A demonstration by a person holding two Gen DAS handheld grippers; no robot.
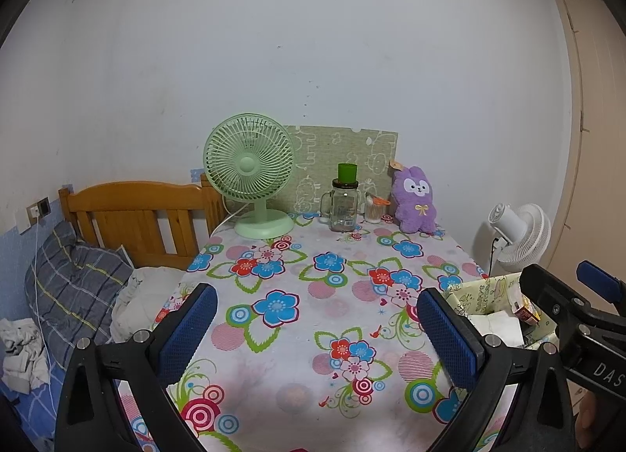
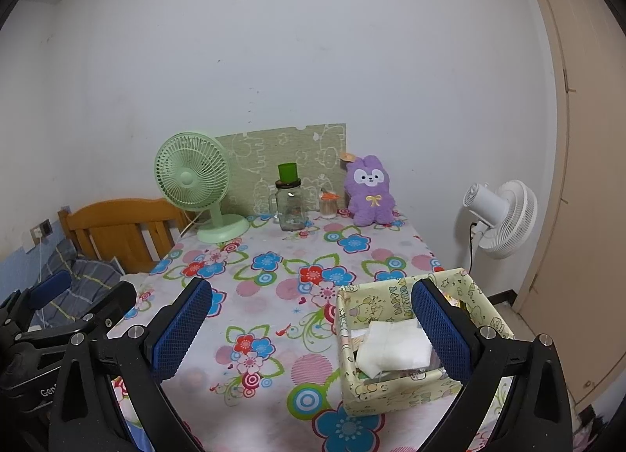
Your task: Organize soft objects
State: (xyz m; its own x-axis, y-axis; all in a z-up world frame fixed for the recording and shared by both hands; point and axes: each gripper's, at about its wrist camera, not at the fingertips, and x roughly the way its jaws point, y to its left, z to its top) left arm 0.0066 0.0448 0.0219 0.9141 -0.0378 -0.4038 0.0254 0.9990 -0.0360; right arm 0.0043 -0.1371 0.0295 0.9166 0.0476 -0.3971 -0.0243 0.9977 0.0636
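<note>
Left wrist view is showing the left gripper (image 1: 313, 334) hovering over the near part of the counter (image 1: 297, 280), its jaws standing wide apart and holding nothing; the flowered cloth is lying bare between the blue pads. A purple plush rabbit (image 1: 415, 206) is sitting upright at the far right of the counter, leaning against a green patterned board (image 1: 344, 151); just left of it a small cup of sticks (image 1: 373, 209) and a glass jar (image 1: 344, 205) with a green cap are standing, and a green desk fan (image 1: 250, 174) is standing further left. In the right wrist view the right gripper (image 2: 313, 330) is hanging low at the near edge, jaws likewise wide and empty; its right pad is overlapping a yellow-green paper box (image 2: 391, 393) at the near right, where a folded white cloth (image 2: 391, 346) is lying inside. A white fan (image 2: 500, 217) is standing beyond the counter on the right; a wooden bed (image 1: 133, 217) is lying to the left.
</note>
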